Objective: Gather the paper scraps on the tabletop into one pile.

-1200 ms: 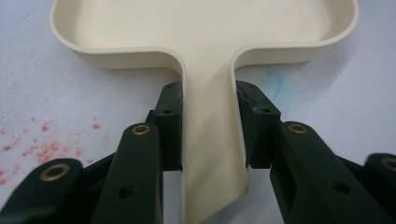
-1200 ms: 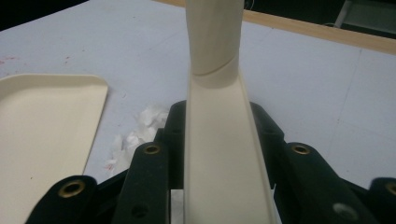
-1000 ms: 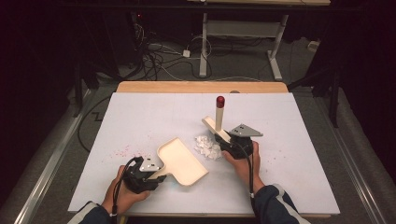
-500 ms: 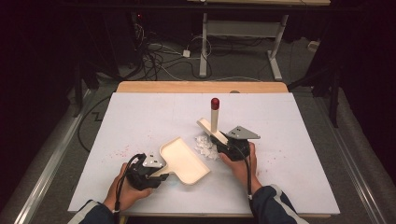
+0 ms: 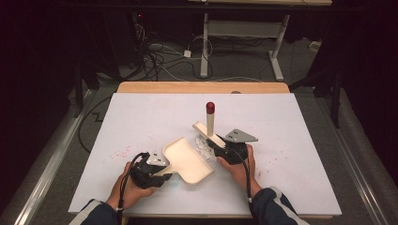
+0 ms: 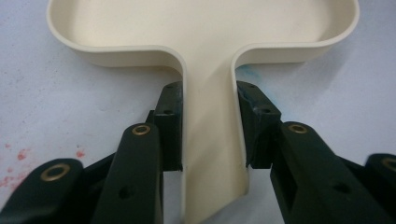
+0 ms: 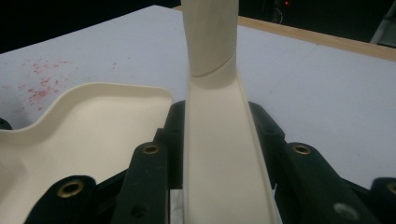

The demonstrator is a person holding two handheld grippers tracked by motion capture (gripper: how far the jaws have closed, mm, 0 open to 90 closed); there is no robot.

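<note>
Cream dustpan (image 5: 187, 161) lies flat on the white desk (image 5: 141, 117) near its front edge, its stubby handle clamped between the jaws of the left hand-held gripper (image 5: 162, 172). Just to its right, the right hand-held gripper (image 5: 217, 144) is closed on the flat cream blade of a scraper-like tool (image 5: 210, 129) whose round shaft, tipped with a red knob, stands upright. A small heap of white crumpled scraps (image 5: 202, 146) sits between the pan's rim and that blade, and faint red specks (image 5: 123, 152) dot the desk to the left.
</note>
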